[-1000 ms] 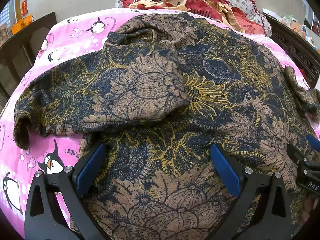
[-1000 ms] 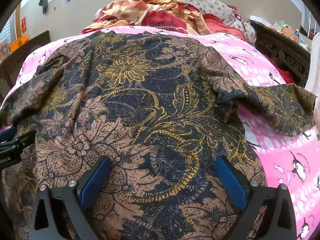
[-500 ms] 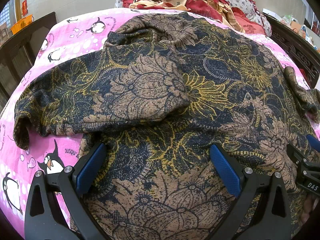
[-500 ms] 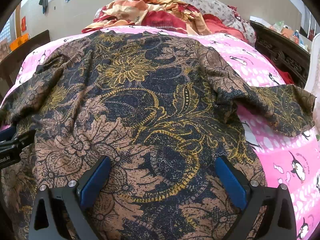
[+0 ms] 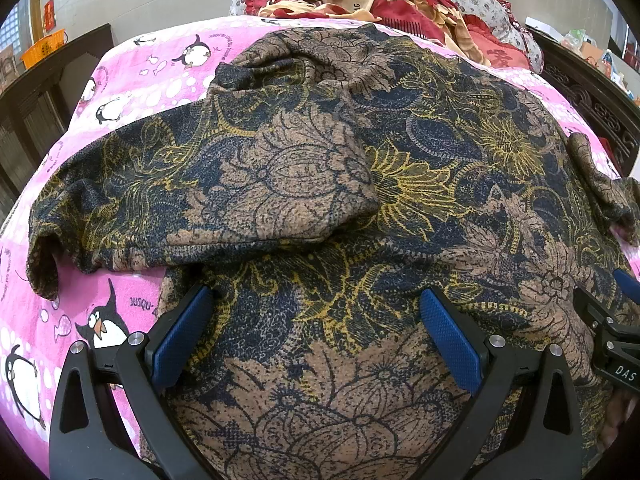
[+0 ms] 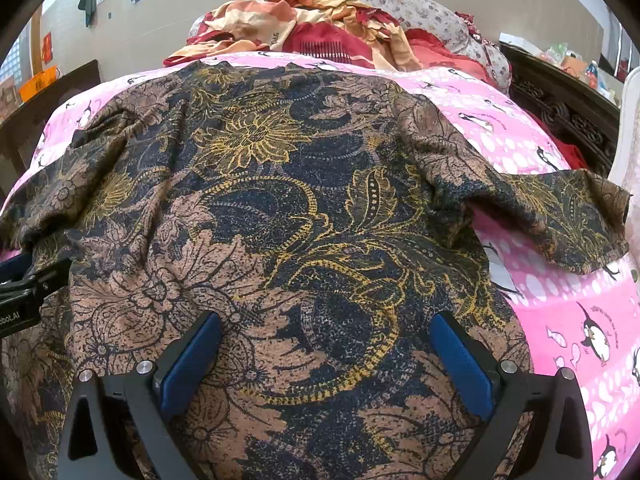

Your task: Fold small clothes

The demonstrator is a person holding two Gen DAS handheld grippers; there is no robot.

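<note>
Shirt [image 5: 400, 184], one only, dark blue and brown with yellow flowers, spread flat on a pink penguin blanket [image 5: 132, 92] on a bed. Left sleeve [image 5: 192, 192] folded in over the body. Right sleeve [image 6: 560, 216] still out to the right side on the pink.

Left gripper [image 5: 316, 328] wide open, holding nothing. Two blue pads [image 5: 180, 336], one on each side, far apart. Both low over the near part of the shirt, close to the cloth or just on it; cannot tell which. Left pad right by the shirt's left edge, next to a penguin picture. Right pad over the middle of the near part.

Right gripper [image 6: 328, 360] wide open too, gripping nothing. Two blue pads [image 6: 460, 364] here as well, spread wide, low over the near right part of the shirt. Cloth showing in the whole gap between them. Cannot tell if touching.

Both grippers side by side near the bottom hem. Tip of the right one seen at the right edge of the left view, tip of the left one at the left edge of the right view.

Two grippers, four blue pads, one shirt, two sleeves.

Far end of the bed: a heap of red and orange cloth [image 6: 304, 28] and a flowered pillow [image 6: 400, 0]. Dark wood bed frame [image 6: 560, 104] on the right.
</note>
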